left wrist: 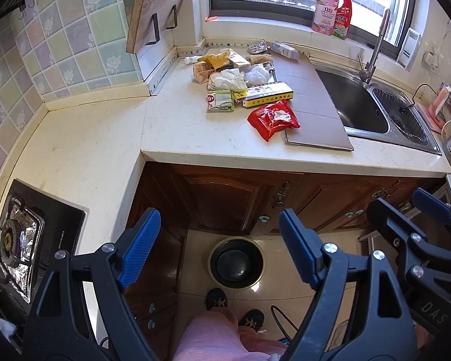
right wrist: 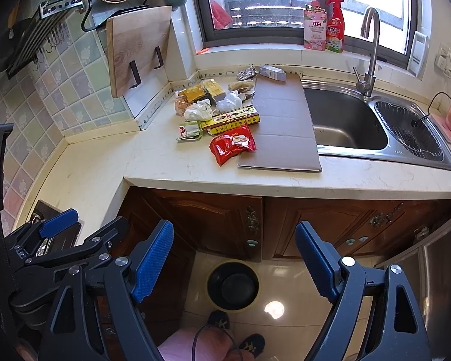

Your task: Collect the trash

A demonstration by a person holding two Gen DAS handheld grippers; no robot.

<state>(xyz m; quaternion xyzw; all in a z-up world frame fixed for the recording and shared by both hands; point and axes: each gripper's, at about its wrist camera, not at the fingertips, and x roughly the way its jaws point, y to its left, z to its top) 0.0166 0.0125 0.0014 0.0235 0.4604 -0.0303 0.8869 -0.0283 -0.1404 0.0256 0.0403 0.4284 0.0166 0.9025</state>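
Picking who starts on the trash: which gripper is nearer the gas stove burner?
Left. The left gripper hangs open right beside the gas stove burner, which sits at its left. The right gripper is farther, on the left gripper's other side, toward the sink.

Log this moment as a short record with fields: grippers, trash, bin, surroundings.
left gripper: open, empty, held above the floor short of the counter
right gripper: open, empty, beside the left one
trash: pile on the counter, with red packet nearest the edge, yellow box, green packet, crumpled white tissue
bin: dark, round, on the floor by the cabinet doors
surroundings: sink right of the pile, brown mat between them
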